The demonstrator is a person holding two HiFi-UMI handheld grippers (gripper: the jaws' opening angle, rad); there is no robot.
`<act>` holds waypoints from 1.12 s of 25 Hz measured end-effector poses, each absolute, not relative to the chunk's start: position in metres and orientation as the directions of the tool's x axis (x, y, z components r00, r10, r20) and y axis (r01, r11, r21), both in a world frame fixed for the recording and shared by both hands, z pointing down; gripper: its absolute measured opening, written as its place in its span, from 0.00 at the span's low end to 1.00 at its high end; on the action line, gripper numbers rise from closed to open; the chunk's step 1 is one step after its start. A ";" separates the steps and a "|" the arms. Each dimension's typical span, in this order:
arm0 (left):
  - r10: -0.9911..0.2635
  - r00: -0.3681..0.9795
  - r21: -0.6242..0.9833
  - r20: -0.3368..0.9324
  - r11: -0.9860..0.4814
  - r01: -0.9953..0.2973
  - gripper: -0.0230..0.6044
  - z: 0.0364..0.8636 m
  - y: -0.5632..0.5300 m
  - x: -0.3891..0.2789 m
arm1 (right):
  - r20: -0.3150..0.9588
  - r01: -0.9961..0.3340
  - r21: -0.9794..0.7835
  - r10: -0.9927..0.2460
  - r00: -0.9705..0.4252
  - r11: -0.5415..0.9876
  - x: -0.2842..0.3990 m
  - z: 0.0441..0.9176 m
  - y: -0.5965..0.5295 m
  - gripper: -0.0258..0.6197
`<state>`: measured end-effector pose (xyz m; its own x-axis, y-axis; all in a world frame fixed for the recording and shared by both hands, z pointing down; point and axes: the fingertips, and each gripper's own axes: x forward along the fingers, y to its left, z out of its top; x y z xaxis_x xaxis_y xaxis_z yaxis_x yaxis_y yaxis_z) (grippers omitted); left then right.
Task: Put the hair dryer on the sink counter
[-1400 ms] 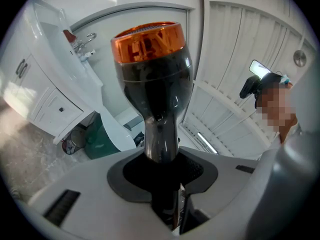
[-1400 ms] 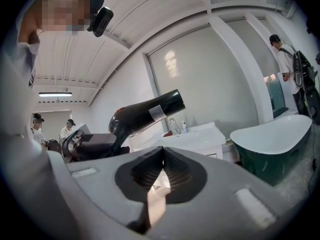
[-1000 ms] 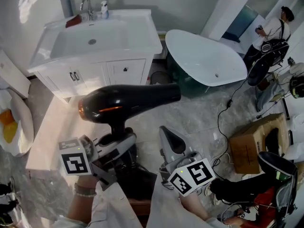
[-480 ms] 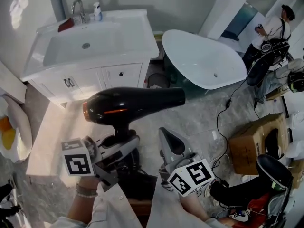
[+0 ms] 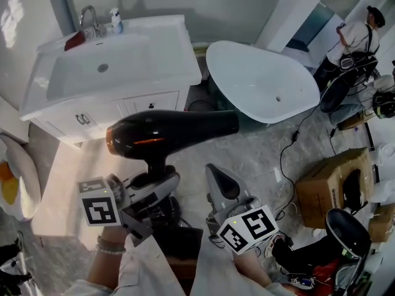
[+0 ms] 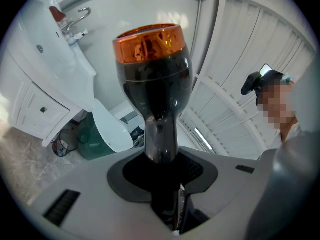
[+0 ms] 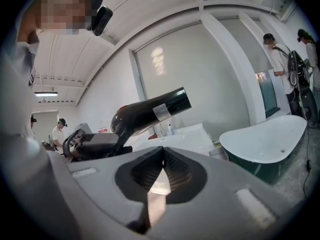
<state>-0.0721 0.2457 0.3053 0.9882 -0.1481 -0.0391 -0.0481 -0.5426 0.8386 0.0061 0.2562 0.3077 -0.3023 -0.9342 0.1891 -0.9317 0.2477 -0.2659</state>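
A glossy black hair dryer point(image 5: 166, 133) with a copper rear ring hangs in the air, nozzle to the right. My left gripper point(image 5: 150, 180) is shut on its handle; in the left gripper view the hair dryer point(image 6: 152, 79) rises straight out of the jaws. In the right gripper view the hair dryer point(image 7: 150, 111) shows at centre left. My right gripper point(image 5: 219, 187) is shut and holds nothing, just right of the handle. The white sink counter point(image 5: 179, 48) with its basin and faucet point(image 5: 89, 18) lies beyond the dryer, at upper left.
A white freestanding bathtub point(image 5: 259, 82) stands right of the sink cabinet. A red item point(image 5: 75, 40) and a small bottle point(image 5: 115, 18) sit by the faucet. A cardboard box point(image 5: 327, 184) and cables lie on the floor at right. A person point(image 5: 352, 39) stands at far right.
The sink counter has slid left and slightly down in the head view as the view shifted. The dryer and both grippers keep almost the same place in the frame.
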 end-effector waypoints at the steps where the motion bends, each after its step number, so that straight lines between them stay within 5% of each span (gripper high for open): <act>1: -0.146 0.988 0.838 -0.040 -0.543 -0.046 0.25 0.305 0.240 -0.069 | 0.189 -0.933 -0.265 -0.935 -0.299 0.245 0.010 0.307 0.251 0.04; 28: -0.123 0.992 0.846 -0.005 -0.529 -0.062 0.25 0.325 0.092 -0.013 | 0.204 -0.935 -0.281 -0.938 -0.281 0.219 0.074 0.310 0.107 0.04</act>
<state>-0.0130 0.0918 0.3246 0.9924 -0.1231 -0.0045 -0.0618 -0.5290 0.8464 0.0737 0.1071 0.3099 -0.2807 -0.9378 0.2044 -0.9346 0.2186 -0.2807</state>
